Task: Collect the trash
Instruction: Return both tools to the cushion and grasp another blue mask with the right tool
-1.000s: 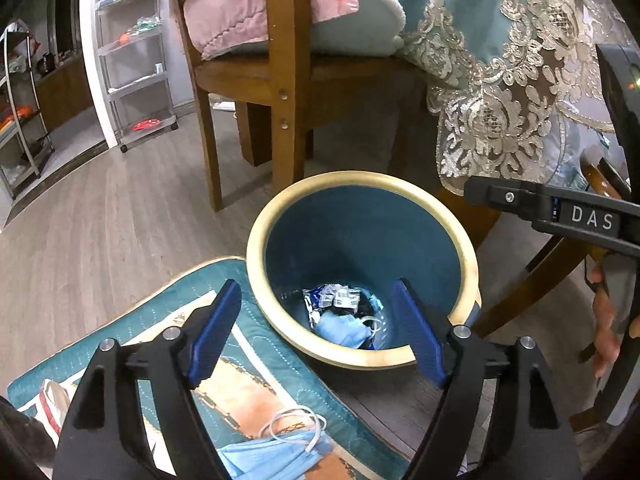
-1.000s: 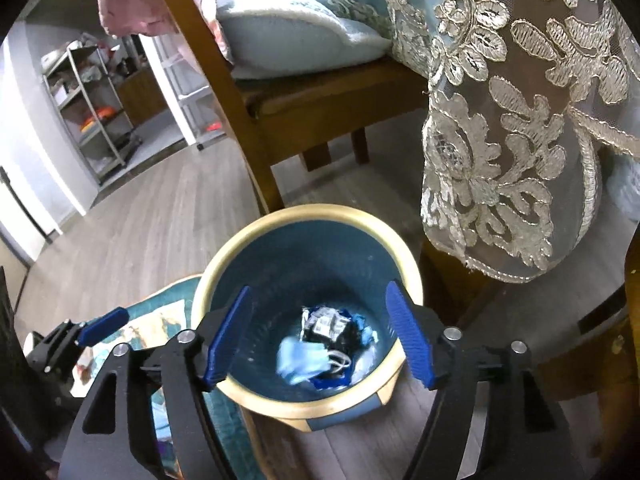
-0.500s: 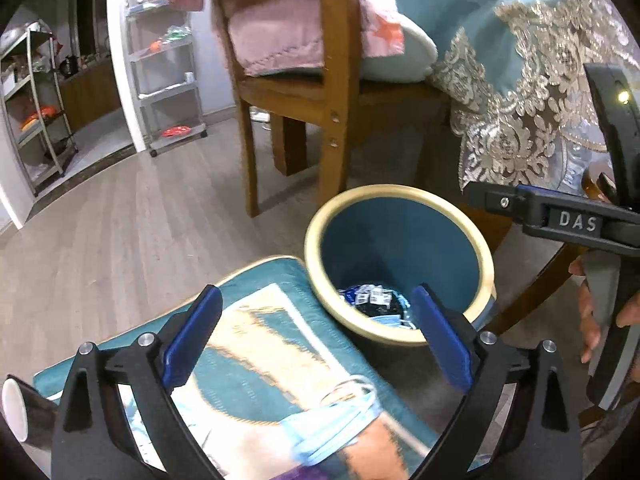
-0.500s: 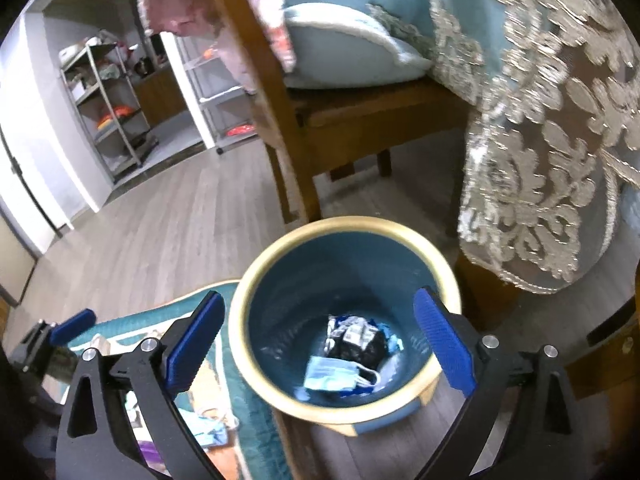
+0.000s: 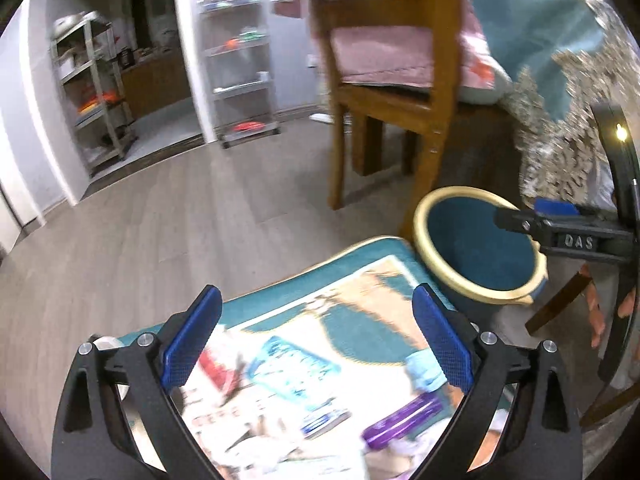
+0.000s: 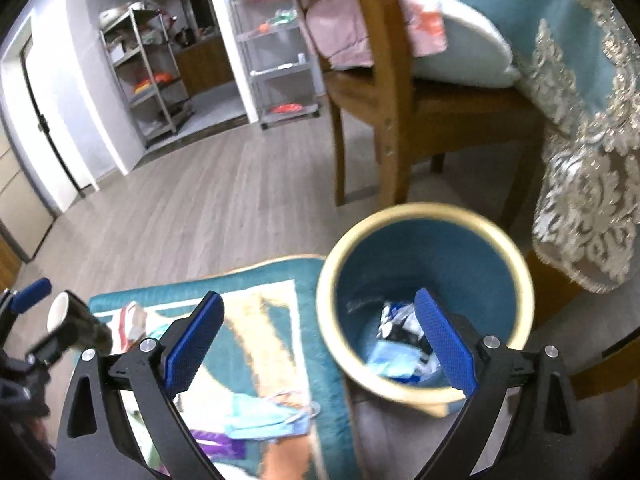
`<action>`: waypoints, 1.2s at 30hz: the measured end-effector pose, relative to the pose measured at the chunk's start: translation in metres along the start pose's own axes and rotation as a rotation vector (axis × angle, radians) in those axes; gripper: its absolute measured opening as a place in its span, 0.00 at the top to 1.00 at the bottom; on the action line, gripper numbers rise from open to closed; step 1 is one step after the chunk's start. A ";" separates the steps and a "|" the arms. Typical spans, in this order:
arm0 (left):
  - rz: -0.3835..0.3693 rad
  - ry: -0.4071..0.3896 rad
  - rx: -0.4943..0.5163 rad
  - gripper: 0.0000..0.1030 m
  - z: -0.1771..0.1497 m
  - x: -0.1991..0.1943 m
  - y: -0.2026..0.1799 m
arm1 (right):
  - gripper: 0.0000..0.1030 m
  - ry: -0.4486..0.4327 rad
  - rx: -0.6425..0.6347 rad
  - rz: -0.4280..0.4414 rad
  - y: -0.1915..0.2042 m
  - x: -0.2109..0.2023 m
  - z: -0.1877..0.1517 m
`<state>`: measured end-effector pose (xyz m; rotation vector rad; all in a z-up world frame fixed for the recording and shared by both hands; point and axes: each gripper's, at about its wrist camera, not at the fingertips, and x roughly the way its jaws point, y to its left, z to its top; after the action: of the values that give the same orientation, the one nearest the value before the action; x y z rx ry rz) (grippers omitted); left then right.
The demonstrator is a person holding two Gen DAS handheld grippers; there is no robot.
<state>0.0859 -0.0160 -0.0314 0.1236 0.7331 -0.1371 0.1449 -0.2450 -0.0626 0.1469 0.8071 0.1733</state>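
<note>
Left gripper (image 5: 314,340): fingers spread wide, nothing held; poised low over litter, likely choosing a piece.
Right gripper (image 6: 318,346): fingers likewise apart, empty; straddling the bin's 9 o'clock rim.
Face mask (image 6: 266,420): loose on mat, between right fingers at 6 o'clock.
Purple wrapper (image 5: 404,420): on mat, blurred.
Mat (image 5: 360,264): teal, on floor, carrying the uncollected trash.
Bin (image 6: 426,394): beside mat, under chair (image 6: 384,80); discards already inside.

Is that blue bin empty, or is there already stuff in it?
Not empty. The bin has a blue face mask and crumpled wrappers at its bottom.
</note>
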 end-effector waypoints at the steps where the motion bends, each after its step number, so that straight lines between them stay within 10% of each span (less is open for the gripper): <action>1: 0.010 -0.002 -0.021 0.08 -0.002 -0.003 0.011 | 0.07 0.021 0.022 0.010 0.004 0.003 -0.002; 14: 0.126 0.052 -0.074 0.08 -0.028 -0.005 0.067 | 0.07 0.201 0.337 -0.027 0.011 0.024 -0.049; 30: 0.097 0.190 -0.169 0.07 -0.057 0.043 0.078 | 0.08 0.412 0.194 -0.080 0.033 0.073 -0.089; 36: 0.101 0.213 -0.182 0.07 -0.061 0.061 0.077 | 0.27 0.462 0.153 -0.068 0.035 0.085 -0.098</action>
<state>0.1035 0.0644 -0.1129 0.0013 0.9456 0.0404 0.1276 -0.1865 -0.1825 0.2276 1.2850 0.0811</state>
